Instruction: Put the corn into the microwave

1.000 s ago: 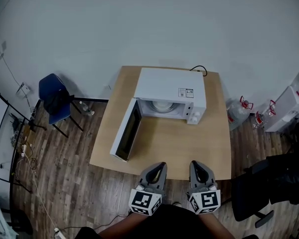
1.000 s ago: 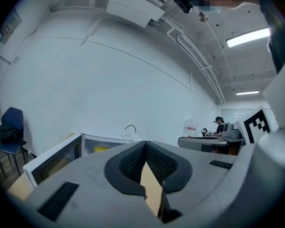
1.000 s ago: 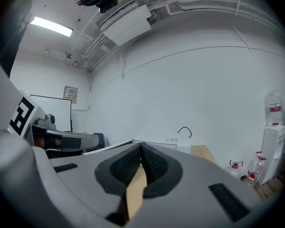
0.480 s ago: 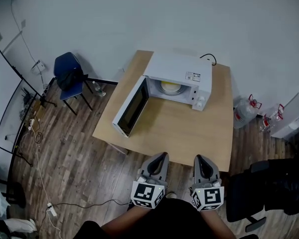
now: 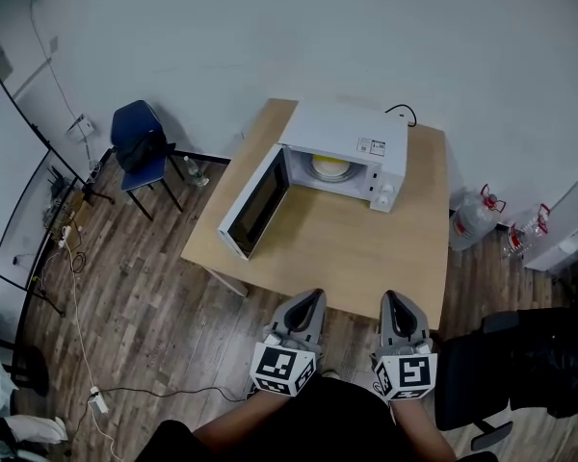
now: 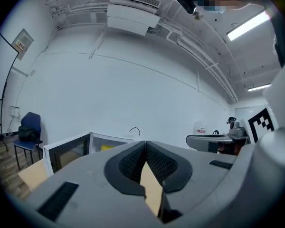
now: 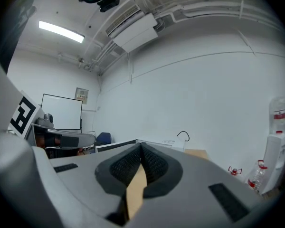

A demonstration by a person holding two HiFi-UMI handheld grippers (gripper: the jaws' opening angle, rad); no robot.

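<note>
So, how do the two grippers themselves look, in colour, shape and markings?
Both the left gripper and the right gripper have grey, rounded shells that taper toward the tips. Their fingers carry black pads with a fine dotted texture. Each bears a white cube with black square markers at its rear. The person wears dark clothing.

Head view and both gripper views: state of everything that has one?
microwave: on the table, cavity exposed.
door: swung fully open to the left.
yellow item: inside the microwave, likely the corn.
left gripper: shut, nothing between the jaws.
right gripper: shut, nothing between the jaws.
chair: upright, something dark draped on it.
</note>
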